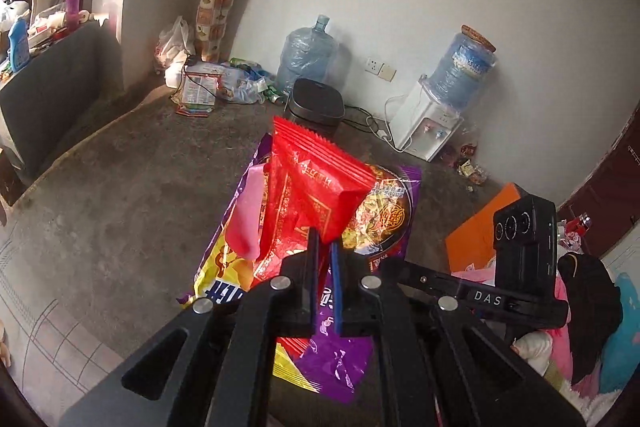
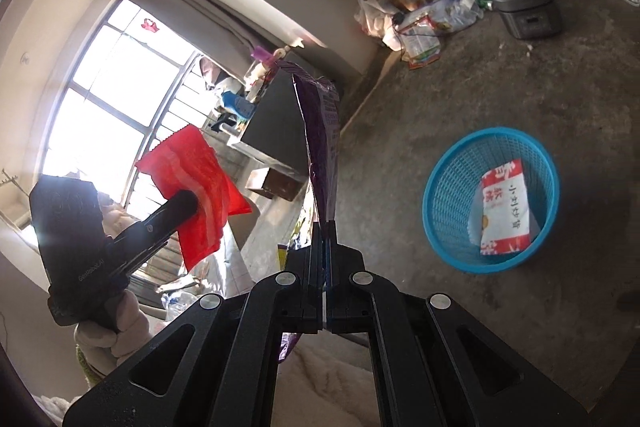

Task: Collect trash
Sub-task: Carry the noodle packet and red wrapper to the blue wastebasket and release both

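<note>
Right wrist view has the right gripper [image 2: 325, 227] pinched on a purple wrapper [image 2: 322, 131] standing upright, the blue basket [image 2: 448, 167] low to its right and nearer than to the left gripper [image 2: 188, 205] clamping a red wrapper [image 2: 192, 167]

Glossy red foil wrapper [image 1: 320, 183], blue plastic mesh basket [image 2: 448, 183], rough concrete floor [image 1: 132, 171]

left hand-held gripper [image 1: 325, 241]: black frame, blue pad, silver screws, "DAS" tag | right hand-held gripper [image 2: 325, 227]: black, silver screws | hand [image 2: 120, 323]: cream fuzzy glove
</note>
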Tool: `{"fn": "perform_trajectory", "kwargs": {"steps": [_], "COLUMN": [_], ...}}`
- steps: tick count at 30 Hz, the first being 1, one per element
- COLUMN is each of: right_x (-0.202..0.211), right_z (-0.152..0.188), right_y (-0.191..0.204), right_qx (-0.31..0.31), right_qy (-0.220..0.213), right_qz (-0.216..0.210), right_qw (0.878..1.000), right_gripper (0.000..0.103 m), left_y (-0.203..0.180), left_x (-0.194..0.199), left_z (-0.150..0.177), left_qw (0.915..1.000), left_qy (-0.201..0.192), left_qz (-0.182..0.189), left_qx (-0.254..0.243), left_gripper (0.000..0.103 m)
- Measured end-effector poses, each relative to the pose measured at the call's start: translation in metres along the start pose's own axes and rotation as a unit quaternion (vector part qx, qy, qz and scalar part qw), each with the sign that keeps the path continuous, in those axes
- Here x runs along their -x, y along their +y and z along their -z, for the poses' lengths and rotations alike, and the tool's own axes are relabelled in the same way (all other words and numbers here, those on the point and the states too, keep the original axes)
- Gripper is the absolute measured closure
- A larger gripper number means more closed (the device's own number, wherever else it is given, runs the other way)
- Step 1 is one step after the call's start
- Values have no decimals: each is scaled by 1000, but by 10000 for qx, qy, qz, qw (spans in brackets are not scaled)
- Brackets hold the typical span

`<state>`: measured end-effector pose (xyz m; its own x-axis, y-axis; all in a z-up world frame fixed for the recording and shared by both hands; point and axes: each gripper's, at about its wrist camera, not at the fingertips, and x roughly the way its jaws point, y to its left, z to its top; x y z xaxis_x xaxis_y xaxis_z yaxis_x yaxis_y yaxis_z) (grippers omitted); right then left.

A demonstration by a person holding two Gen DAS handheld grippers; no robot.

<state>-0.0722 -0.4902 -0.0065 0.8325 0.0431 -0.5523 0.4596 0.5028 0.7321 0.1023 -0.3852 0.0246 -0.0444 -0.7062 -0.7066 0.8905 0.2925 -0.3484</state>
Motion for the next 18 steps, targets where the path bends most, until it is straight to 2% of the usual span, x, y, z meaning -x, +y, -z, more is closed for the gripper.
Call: {"fn": "perform_trajectory", "kwargs": {"steps": [3, 9, 10, 13, 14, 16, 18], "right_x": [-21, -61, -69, -100, -108, -115, -108], "right_z": [-10, -25, -28, -28, -26, -19, -14], "right_y": [-32, -98, -110, -149, -163, -187, -196], "right_qx": [-253, -727, -780, -999, -1138, -1347, -1557], "right_qy": [50, 192, 220, 571, 714, 832, 720], "right_qz": [264, 803, 953, 1434, 1733, 2277, 2269], "right_qw": [9993, 9939, 9922, 9830, 9757, 9608, 9587], "right_gripper": [103, 103, 102, 84, 66, 62, 62], "left_y": [4, 7, 10, 23, 28, 35, 39], "left_x": [-61, -161, -178, -224, -233, -239, -233], "left_z": [-5, -5, -3, 5, 8, 11, 12], "left_qw": [9988, 9938, 9923, 9833, 9813, 9793, 9802], "left_qy": [465, 1074, 1193, 1682, 1735, 1810, 1786], "left_qz": [-115, -229, -296, -700, -831, -883, -790], "left_qx": [45, -158, -152, -36, 26, 188, 320], "left_gripper": [98, 97, 92, 39, 39, 39, 39]}}
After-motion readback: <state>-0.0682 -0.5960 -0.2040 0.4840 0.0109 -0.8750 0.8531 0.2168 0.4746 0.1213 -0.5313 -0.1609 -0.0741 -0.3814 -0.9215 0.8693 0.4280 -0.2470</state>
